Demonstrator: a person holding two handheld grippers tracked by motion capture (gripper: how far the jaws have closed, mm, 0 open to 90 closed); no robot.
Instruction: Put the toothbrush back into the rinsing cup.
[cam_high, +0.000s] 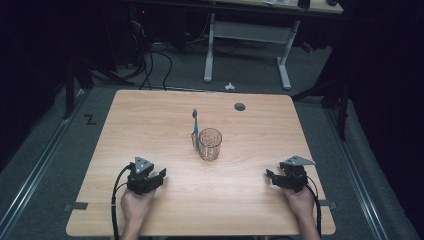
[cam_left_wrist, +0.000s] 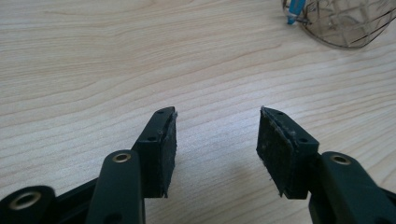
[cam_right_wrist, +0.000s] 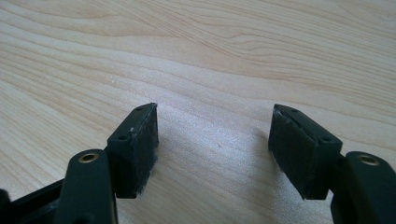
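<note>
Toothbrush (cam_high: 195, 128) leans in glass (cam_high: 210, 144) mid-table; L tool (cam_high: 159, 178) & R tool (cam_high: 271, 176) both spread, holding nothing.

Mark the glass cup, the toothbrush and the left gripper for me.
glass cup (cam_high: 210, 145), high view, on its clear side wall.
toothbrush (cam_high: 195, 121), high view, on its blue handle above the rim.
left gripper (cam_left_wrist: 216, 140), left gripper view, midway between its open fingertips.
</note>
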